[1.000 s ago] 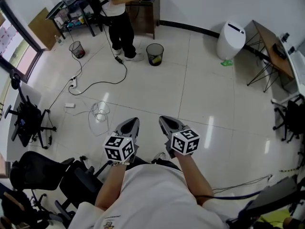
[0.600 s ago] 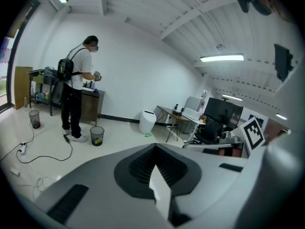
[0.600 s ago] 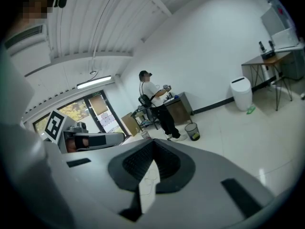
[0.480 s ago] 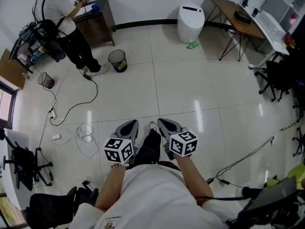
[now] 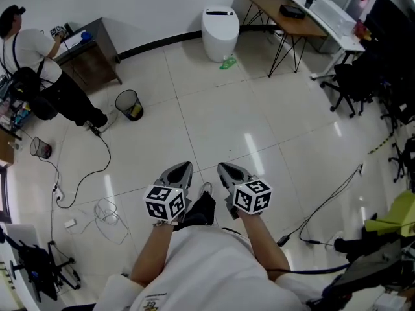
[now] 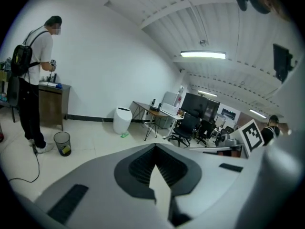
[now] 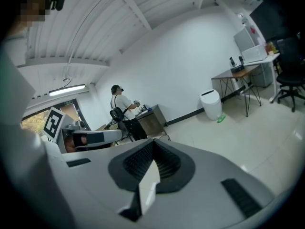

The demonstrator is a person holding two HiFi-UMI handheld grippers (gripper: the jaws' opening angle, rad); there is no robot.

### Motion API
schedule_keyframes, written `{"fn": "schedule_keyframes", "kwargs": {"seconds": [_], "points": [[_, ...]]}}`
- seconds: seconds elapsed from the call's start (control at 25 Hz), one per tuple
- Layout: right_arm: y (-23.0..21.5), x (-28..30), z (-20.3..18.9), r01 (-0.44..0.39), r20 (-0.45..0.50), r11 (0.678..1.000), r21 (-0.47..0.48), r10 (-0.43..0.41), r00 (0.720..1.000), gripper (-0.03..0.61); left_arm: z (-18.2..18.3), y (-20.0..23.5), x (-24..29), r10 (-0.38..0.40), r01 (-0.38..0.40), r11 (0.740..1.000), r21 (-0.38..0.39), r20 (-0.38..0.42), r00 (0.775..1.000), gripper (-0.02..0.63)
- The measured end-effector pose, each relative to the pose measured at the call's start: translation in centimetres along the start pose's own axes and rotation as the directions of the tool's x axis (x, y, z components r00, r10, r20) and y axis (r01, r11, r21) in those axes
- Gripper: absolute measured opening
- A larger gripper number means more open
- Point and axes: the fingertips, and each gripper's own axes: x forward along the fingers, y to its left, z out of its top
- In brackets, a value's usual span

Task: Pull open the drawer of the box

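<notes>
Glossy pale tiled floor (image 5: 214, 115), office room, left gripper (image 5: 184, 168) and right gripper (image 5: 222, 168) side by side above it, both clenched on nothing, white bin (image 5: 218, 23) beside wooden desk (image 5: 275, 6), wastebasket (image 5: 130, 103), person (image 5: 32, 60) at dark cabinet (image 5: 91, 60), loose cable (image 5: 97, 164) — drawer box in no view.

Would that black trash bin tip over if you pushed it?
Likely light: the black bin looks thin-walled, with little inside. On the shiny floor tiles, a low push would probably slide it; a high push might tip it.
</notes>
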Motion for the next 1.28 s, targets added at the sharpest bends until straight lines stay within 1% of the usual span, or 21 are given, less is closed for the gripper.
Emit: {"fn": "schedule_keyframes", "kwargs": {"seconds": [0.16, 0.44, 0.68, 0.96, 1.28], "points": [[-1.8, 2.0, 2.6, 0.021, 0.02, 1.0, 0.0, -0.021, 1.0, -0.012, 1.6, 0.9, 3.9, -0.045, 0.046, 0.999, 0.013, -0.041, 0.998, 0.002], [-6.8, 3.7, 6.6, 0.098, 0.047, 0.995, 0.02, -0.099, 0.994, -0.012, 4.7, 1.2, 10.0, -0.129, 0.131, 0.991, 0.02, -0.083, 0.988, 0.002], [-8.8, 5.4, 8.3, 0.126, 0.056, 0.992, 0.015, -0.127, 0.99, -0.012, 6.1, 2.0, 13.3, -0.176, 0.18, 0.983, 0.027, -0.108, 0.978, 0.002], [-11.8, 6.0, 11.1, 0.187, 0.1, 0.982, 0.037, -0.19, 0.977, -0.012, 8.5, 2.2, 16.9, -0.233, 0.239, 0.97, 0.041, -0.111, 0.966, 0.002], [-14.5, 5.5, 11.6, 0.245, 0.135, 0.965, 0.096, -0.257, 0.957, -0.012, 8.9, 1.4, 19.8, -0.281, 0.294, 0.953, 0.076, -0.151, 0.948, 0.002]]}}
